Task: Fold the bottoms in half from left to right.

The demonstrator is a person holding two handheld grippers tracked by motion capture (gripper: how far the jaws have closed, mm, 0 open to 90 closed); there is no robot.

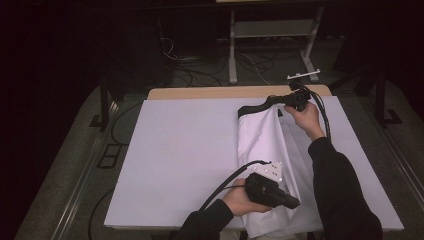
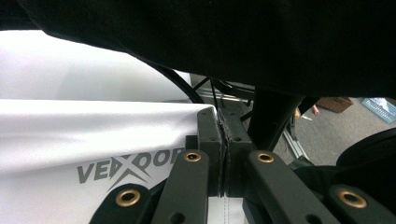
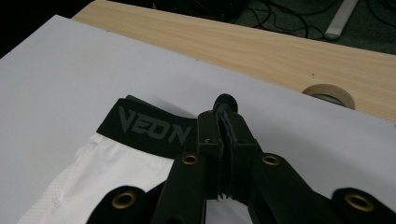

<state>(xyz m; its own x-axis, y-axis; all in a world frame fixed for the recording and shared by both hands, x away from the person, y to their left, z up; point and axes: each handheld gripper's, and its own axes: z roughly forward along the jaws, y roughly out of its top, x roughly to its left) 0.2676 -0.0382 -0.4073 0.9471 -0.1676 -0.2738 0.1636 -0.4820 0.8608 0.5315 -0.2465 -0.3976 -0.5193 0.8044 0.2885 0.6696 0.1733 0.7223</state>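
White shorts [image 1: 267,150] lie lengthwise on the table's [image 1: 180,150] right half, half folded, the right gripper [image 1: 295,98] pinching the black waistband [image 3: 149,128] and the left gripper [image 1: 287,200] pinching the hem, with flattening and further folds seemingly left.

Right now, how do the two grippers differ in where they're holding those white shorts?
The left tool is shut on the near hem end of the white fabric shorts, close to the person; the right tool is shut on the shorts' black elastic waistband at the far end. The left tool lies low over the white sheet-covered table, while the right tool is raised, lifting the waistband. Both clamp the same garment.
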